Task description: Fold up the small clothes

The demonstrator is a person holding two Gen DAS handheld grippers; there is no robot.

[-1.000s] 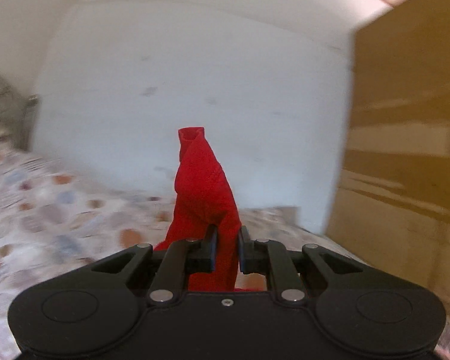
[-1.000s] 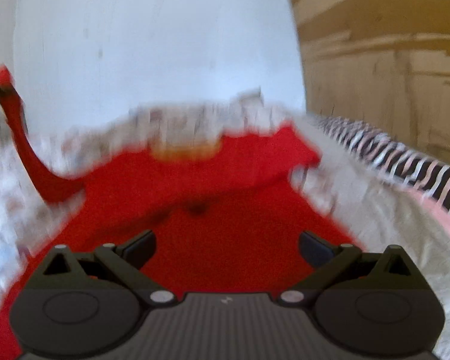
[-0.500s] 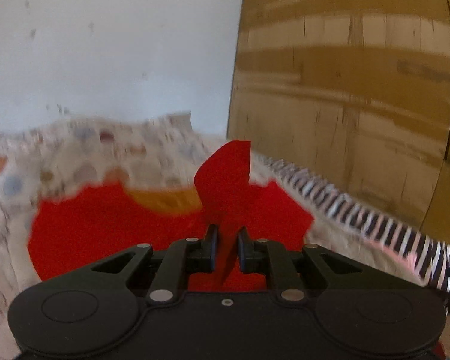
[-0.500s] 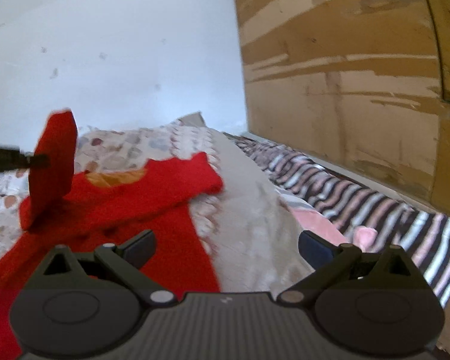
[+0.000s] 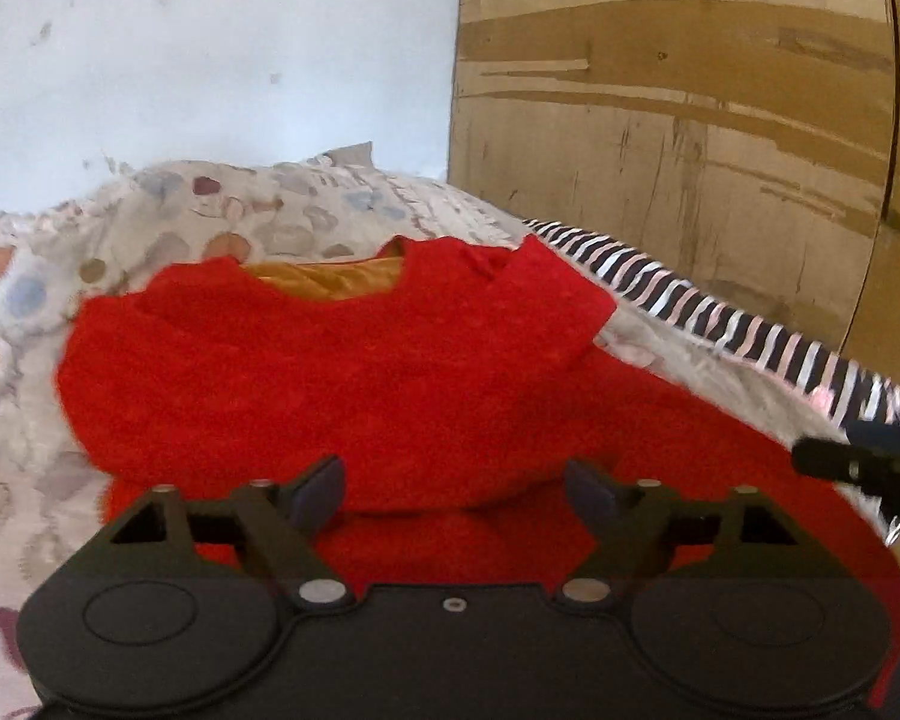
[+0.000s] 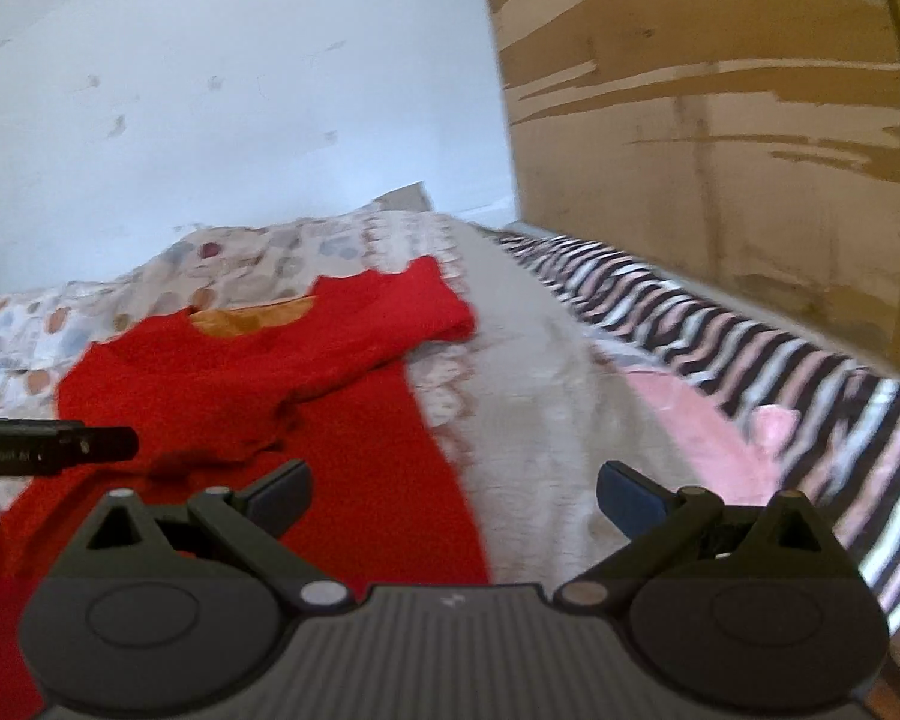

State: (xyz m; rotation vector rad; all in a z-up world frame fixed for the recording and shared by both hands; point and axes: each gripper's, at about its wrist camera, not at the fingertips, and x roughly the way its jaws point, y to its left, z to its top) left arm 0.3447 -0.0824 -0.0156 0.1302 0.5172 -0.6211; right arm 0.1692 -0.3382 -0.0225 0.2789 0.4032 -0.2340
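The fuzzy red knit sweater with a yellow neck lining [image 5: 354,360] lies in the middle of the frame on the spotty bedcover [image 5: 222,210]. The left gripper [image 5: 456,489] has just been opening; its jaws are wide apart and hold nothing. The right gripper [image 6: 453,495] is wide open too, empty, at the sweater's right edge.

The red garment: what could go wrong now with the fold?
1. The left gripper has just been opening and nothing is between its jaws; the folded sleeve lies loose on the red garment and may spring back.
2. The bedding under it is soft and uneven, so the fold may shift.
3. The right gripper is open at the garment's edge; a careless move could drag the cloth.
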